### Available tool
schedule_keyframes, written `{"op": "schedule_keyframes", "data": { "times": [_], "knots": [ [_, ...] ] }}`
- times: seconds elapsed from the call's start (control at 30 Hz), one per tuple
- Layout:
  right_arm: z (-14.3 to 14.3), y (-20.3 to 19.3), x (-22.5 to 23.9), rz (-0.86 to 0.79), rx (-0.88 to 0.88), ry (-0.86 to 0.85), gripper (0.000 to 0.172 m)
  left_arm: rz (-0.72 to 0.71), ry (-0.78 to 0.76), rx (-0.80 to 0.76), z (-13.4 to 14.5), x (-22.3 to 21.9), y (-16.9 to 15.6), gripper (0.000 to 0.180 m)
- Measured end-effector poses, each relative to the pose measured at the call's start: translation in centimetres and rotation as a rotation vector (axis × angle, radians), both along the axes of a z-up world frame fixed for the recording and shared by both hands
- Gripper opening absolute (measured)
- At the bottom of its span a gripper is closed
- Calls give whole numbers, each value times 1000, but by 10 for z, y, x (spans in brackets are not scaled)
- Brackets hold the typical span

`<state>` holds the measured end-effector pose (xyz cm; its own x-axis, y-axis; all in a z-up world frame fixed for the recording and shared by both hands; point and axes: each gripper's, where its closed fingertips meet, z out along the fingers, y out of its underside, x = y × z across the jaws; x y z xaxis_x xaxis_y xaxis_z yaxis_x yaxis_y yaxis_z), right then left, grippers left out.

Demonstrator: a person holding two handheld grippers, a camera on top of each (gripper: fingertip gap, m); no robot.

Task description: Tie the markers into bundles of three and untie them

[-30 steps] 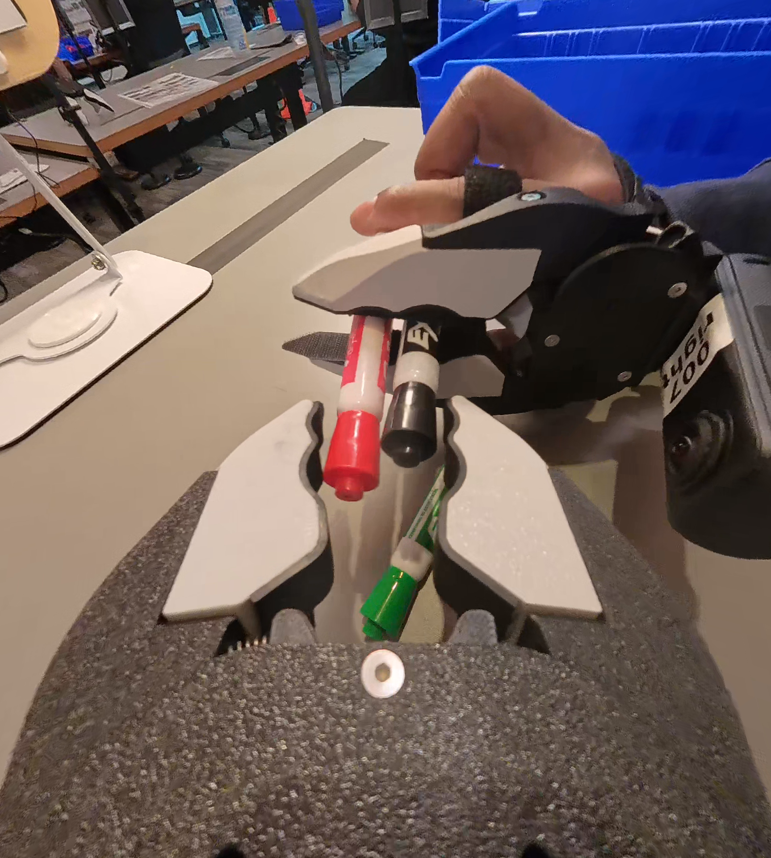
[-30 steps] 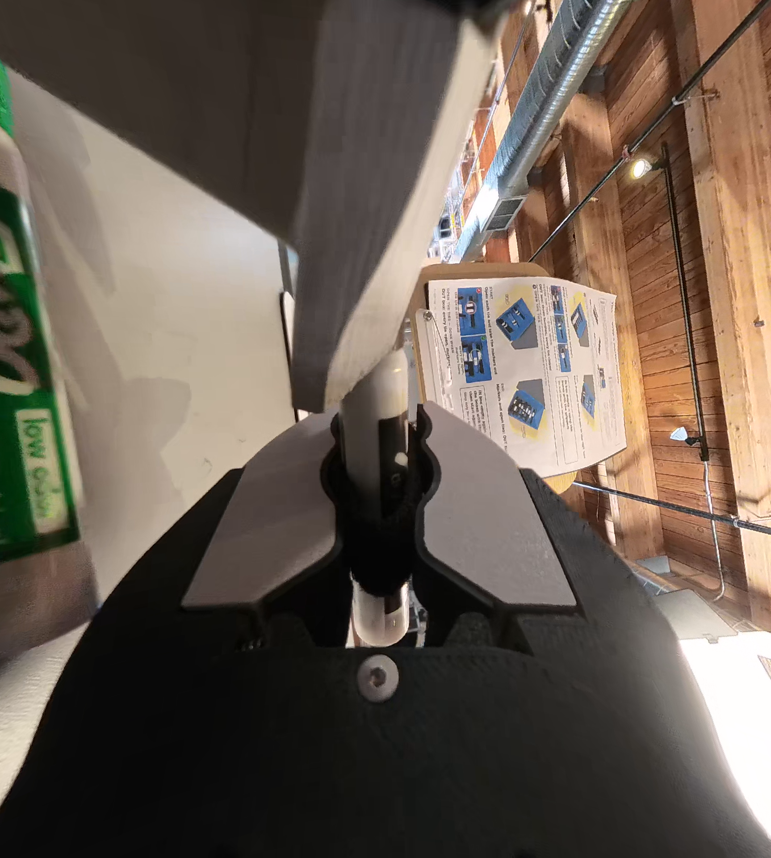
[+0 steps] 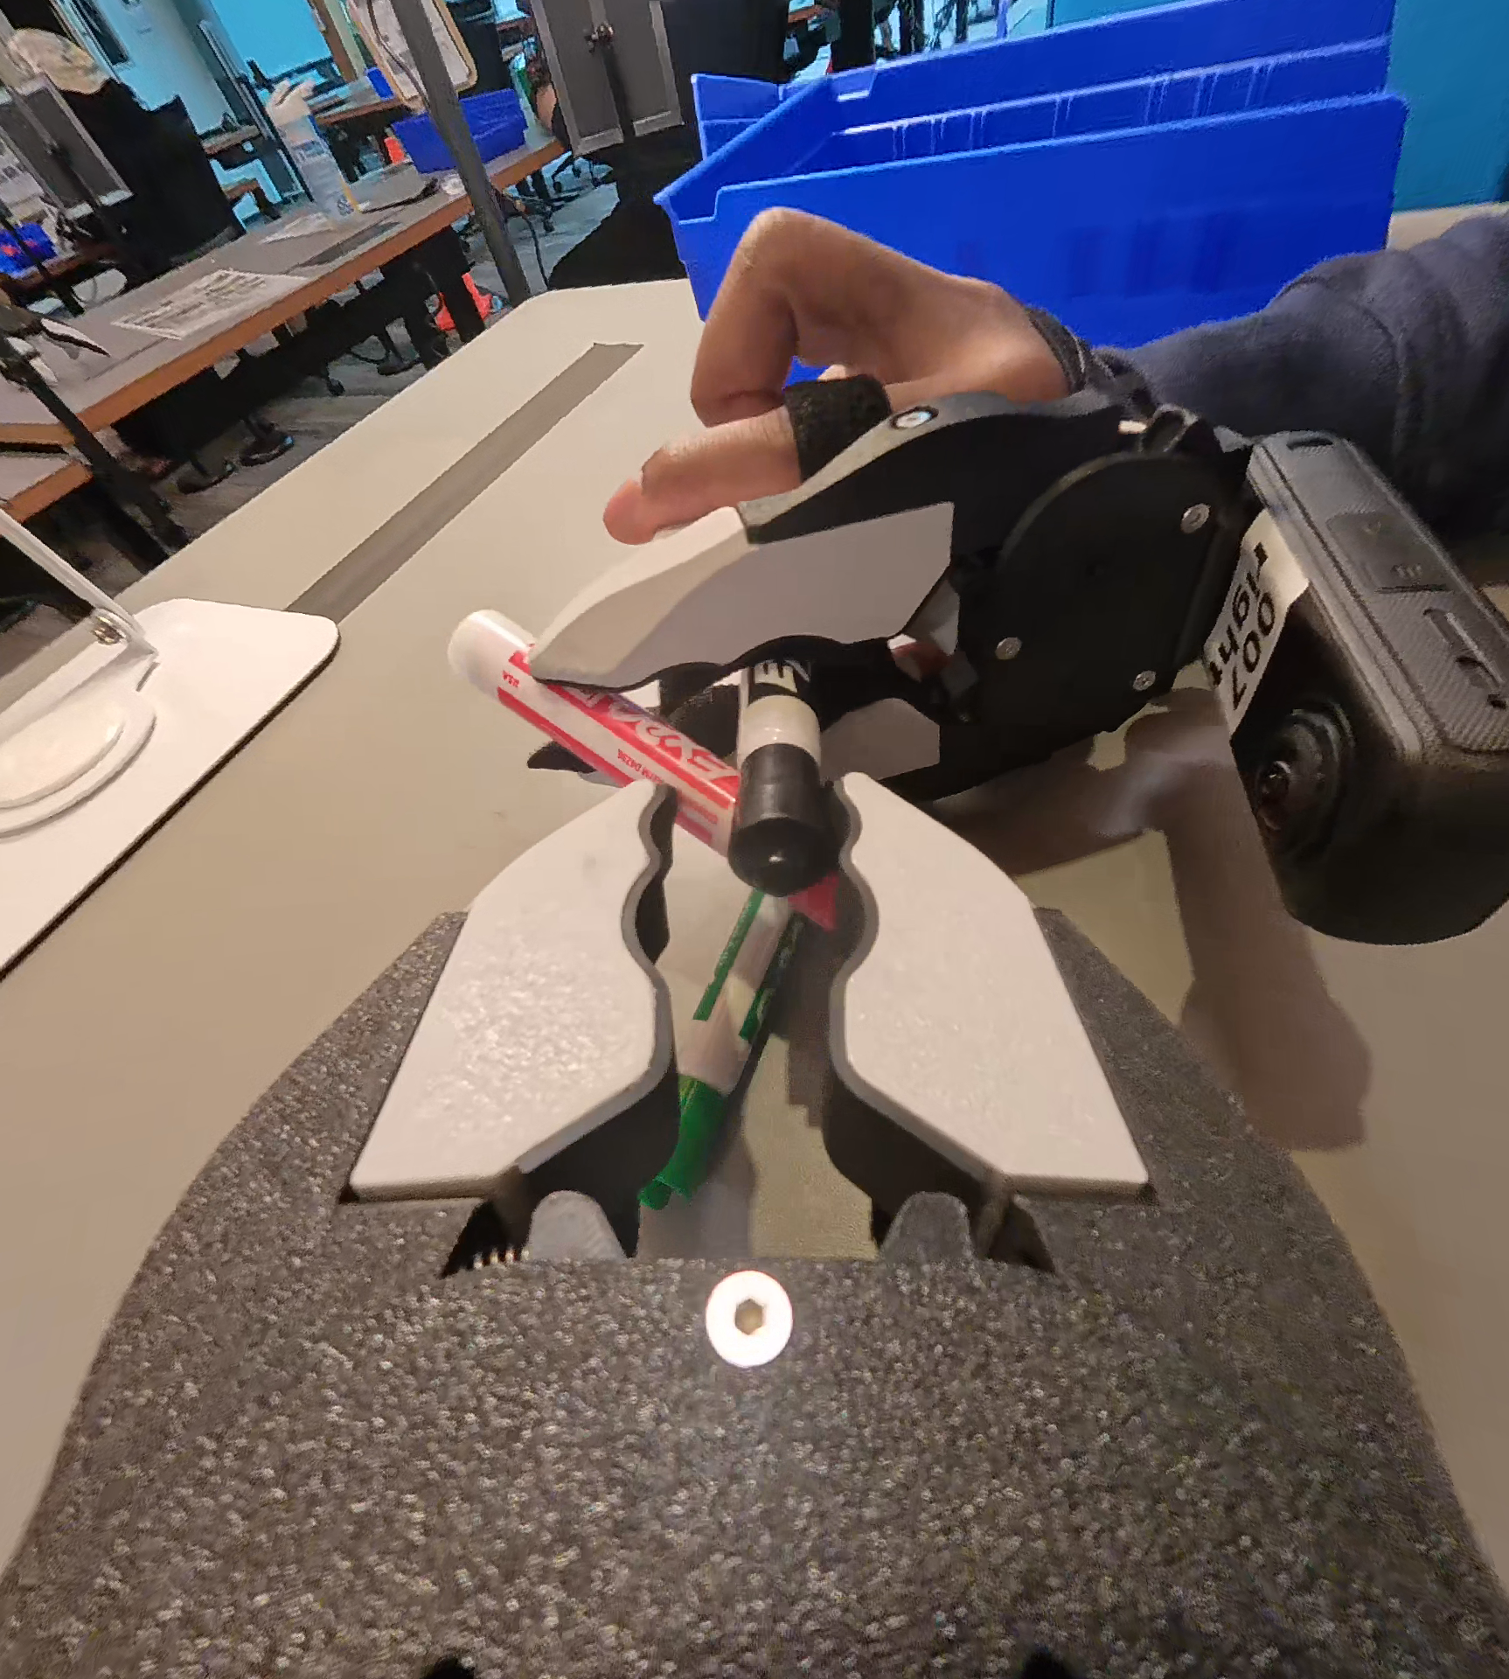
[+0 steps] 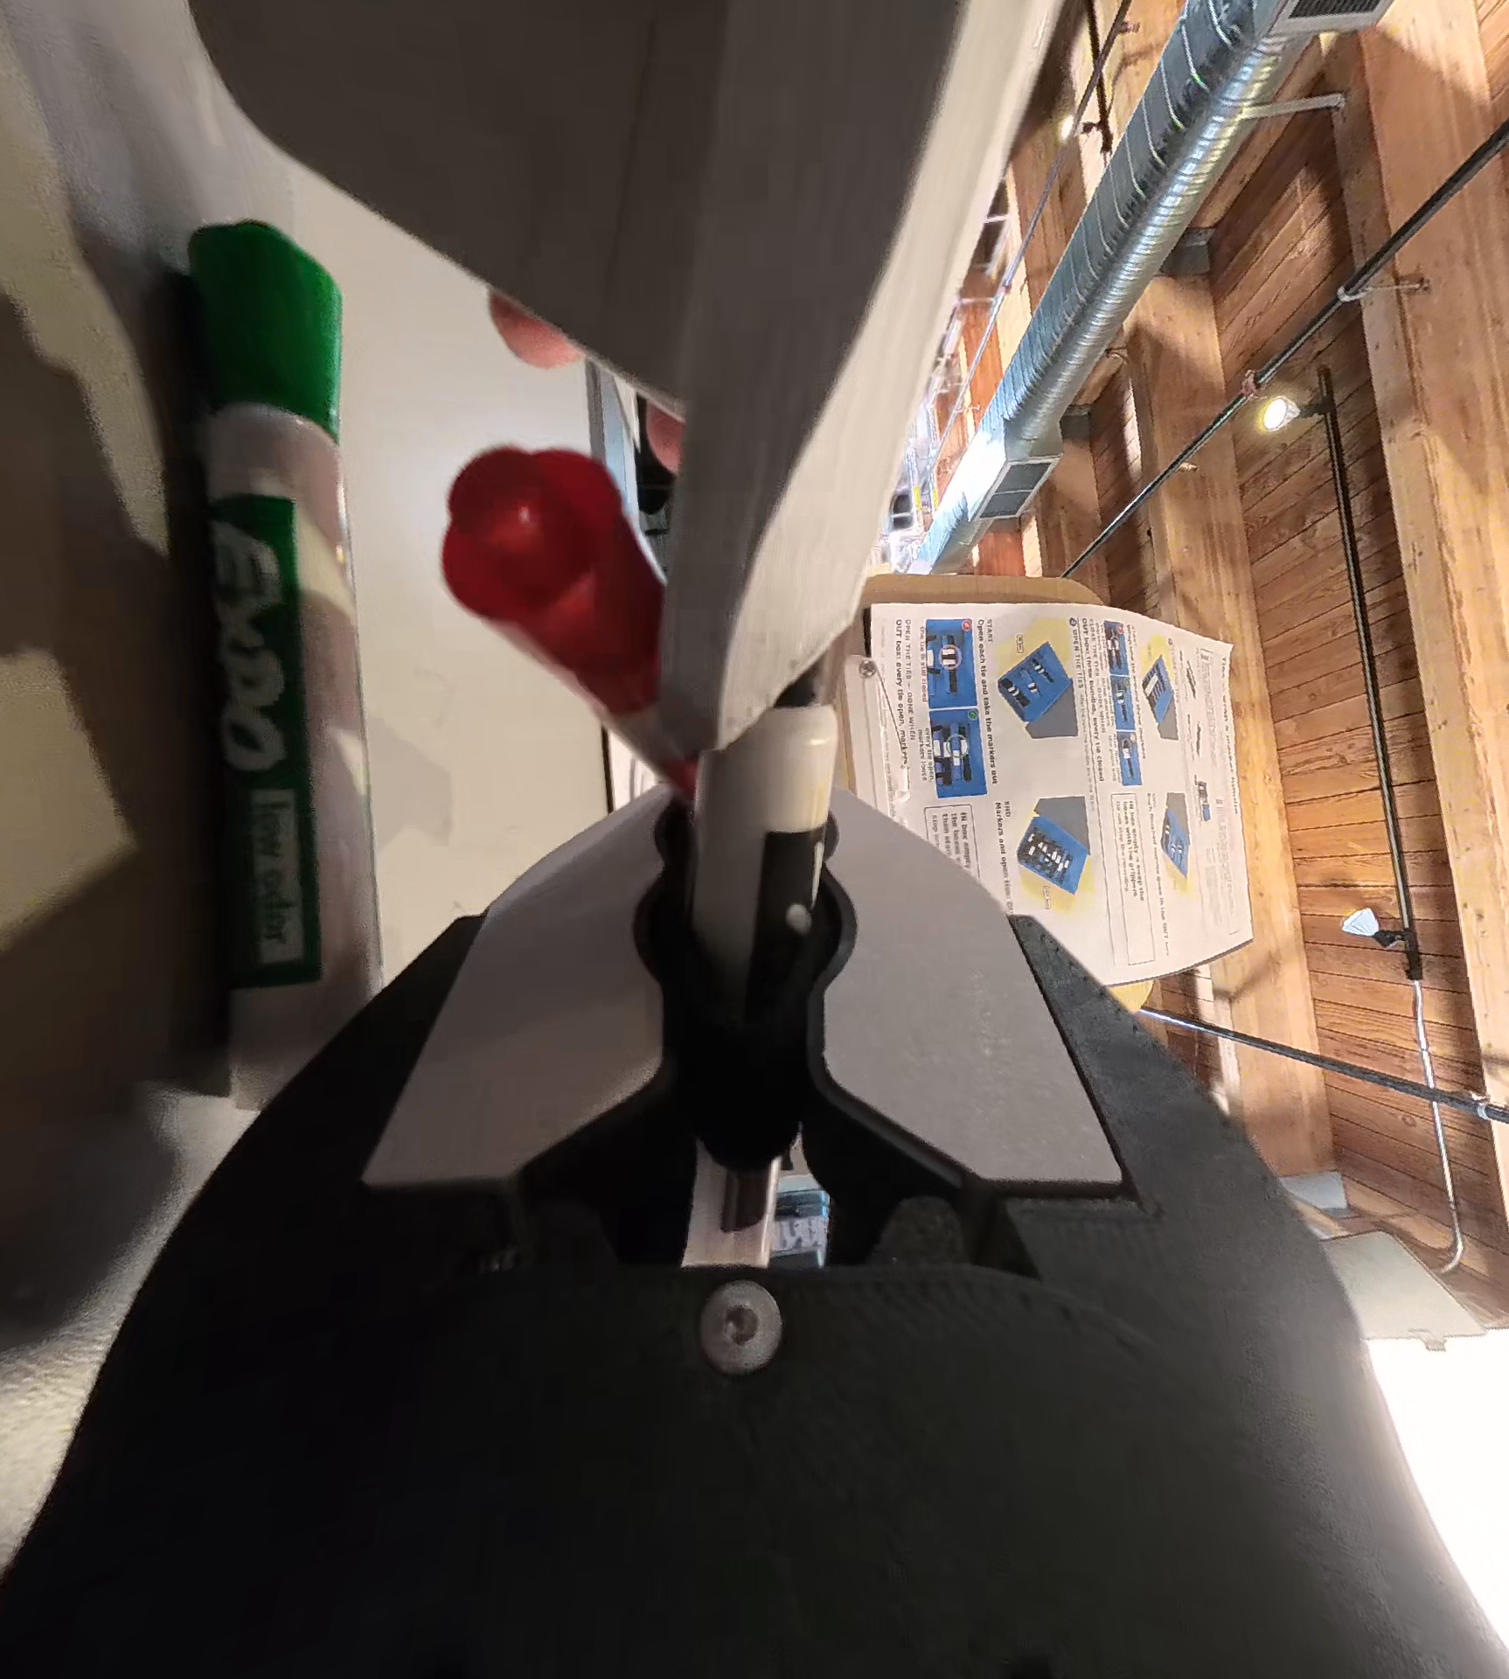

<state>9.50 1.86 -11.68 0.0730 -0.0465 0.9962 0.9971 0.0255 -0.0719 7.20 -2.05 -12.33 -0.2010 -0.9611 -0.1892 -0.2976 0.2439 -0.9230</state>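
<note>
My right gripper (image 4: 746, 818) is shut on a black marker (image 4: 760, 799) with a black strap (image 4: 733, 1027) wrapped round it. In the left wrist view it holds that black marker (image 3: 778, 772) with the cap pointing at my left gripper (image 3: 755, 809). My left gripper is open, and its fingers flank the black cap. A red marker (image 3: 624, 727) slants across the gap; its tail lies under the right gripper's upper finger (image 3: 733, 591). Its red cap (image 4: 551, 563) hangs on the table side of my left finger. A green marker (image 3: 733, 999) lies loose on the table below, and it also shows in the right wrist view (image 4: 265, 636).
Blue bins (image 3: 1051, 182) stand at the back right of the beige table (image 3: 324, 863). A white stand base (image 3: 97, 727) sits at the left. A person's hand (image 3: 823, 345) works the right gripper. An instruction sheet (image 4: 1051, 790) hangs beyond.
The red marker has swung from lying parallel to the black one to slanting, tail out to the left. My left fingers have moved forward around the caps and stand closer together.
</note>
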Motion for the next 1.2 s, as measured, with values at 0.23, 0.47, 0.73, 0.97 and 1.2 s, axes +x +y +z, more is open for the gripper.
{"op": "schedule_keyframes", "data": {
  "times": [0.23,0.47,0.73,0.97,1.2],
  "knots": [
    [0,-1,1,11,-9,19,24,-25,48,-141,-3,-3,7,43],
    [4,-3,-2,19,15,11,25,-16,84,-69,-9,-4,6,43],
    [6,-4,-6,29,30,-6,26,-17,100,-50,-13,-3,2,39],
    [8,-4,-9,32,33,0,28,-30,87,-66,-11,-3,-1,40],
    [9,-4,-11,42,37,11,29,-41,79,-78,-9,-3,-4,40]
  ]
}}
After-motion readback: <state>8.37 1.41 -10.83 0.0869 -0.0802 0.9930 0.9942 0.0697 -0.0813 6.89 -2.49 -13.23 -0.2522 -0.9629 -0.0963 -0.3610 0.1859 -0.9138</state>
